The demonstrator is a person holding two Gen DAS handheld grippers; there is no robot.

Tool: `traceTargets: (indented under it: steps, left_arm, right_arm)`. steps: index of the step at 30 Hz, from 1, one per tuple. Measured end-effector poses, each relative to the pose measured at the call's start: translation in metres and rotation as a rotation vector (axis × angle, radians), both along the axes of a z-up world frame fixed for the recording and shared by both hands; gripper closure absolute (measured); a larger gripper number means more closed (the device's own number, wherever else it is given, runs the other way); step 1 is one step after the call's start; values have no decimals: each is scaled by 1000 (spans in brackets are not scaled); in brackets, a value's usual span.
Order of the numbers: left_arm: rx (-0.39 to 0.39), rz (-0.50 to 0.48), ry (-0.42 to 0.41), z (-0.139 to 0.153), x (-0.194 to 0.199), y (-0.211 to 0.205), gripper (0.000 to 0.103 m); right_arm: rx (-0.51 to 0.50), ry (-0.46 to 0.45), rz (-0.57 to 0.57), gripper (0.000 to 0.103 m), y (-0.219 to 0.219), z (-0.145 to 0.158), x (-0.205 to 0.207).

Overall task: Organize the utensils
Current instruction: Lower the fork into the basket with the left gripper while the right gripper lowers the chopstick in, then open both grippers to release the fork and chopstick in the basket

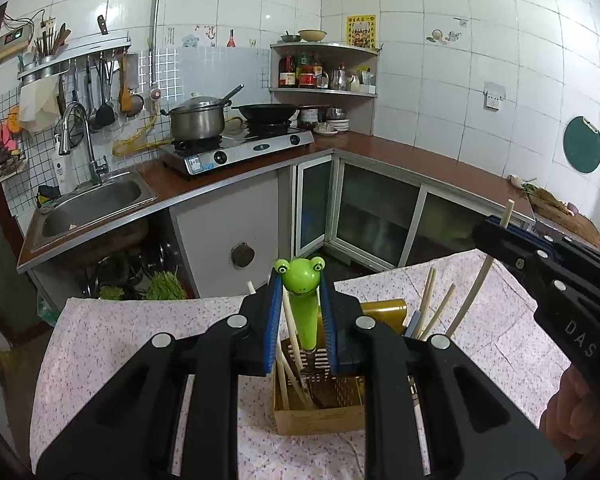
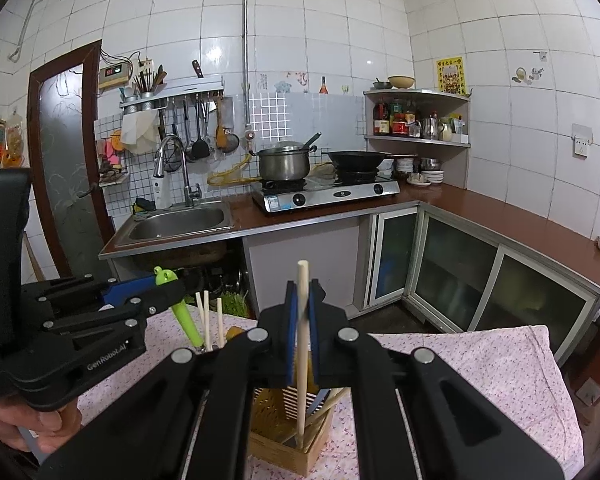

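Left fingers grip frog utensil; right fingers pinch chopstick, both upright

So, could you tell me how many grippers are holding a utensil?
2: the left gripper holds the green frog-headed utensil; the right gripper holds a pale wooden chopstick.

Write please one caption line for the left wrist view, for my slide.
Left gripper lowers a frog-handled utensil into the wooden holder; right gripper holds a chopstick.
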State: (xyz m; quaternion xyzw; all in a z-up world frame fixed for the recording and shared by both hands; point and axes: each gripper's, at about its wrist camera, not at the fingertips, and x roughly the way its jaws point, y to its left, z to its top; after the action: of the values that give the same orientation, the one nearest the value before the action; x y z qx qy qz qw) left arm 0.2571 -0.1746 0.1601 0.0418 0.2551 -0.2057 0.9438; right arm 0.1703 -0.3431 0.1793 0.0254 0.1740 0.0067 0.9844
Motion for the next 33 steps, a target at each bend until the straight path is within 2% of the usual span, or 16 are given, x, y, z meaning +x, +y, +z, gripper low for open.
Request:
traceTargets:
  steps: [12,19,24,27,28,29,31,32,33]
  left_arm:
    - [9,16,32,-8,-3,6,85]
    - [-9,26,7,2,-8,11,71]
    - [-22,38,3,6,-8,17,69]
    - [-27,43,-2,8,-10,21,63]
    - [-26,43,-5,8,-12,22,57]
    - [-21,43,-10,9,-13,22,46]
    - [-6,51,-31,10,-20,24,35]
    - [0,60,-43,12,-25,27,29]
    - [2,67,-50,13,-28,29,26]
  right_arm:
    - [18,17,-35,97,-11,-3,5]
    - [16,5,-48,96,-14,2,-2]
    - [13,-2,-53,96,-14,6,-8]
    - [13,-6,-61,96,-16,8,-12]
    - [11,-8,-64,96,-16,9,-14]
    - [9,-9,-67,95,-16,9,-16]
    - [-1,-11,-74,71,-17,12,-21]
    - [-5,-14,-74,45,-16,15,-27]
    - [-8,-21,-71,40,-16,18,-32]
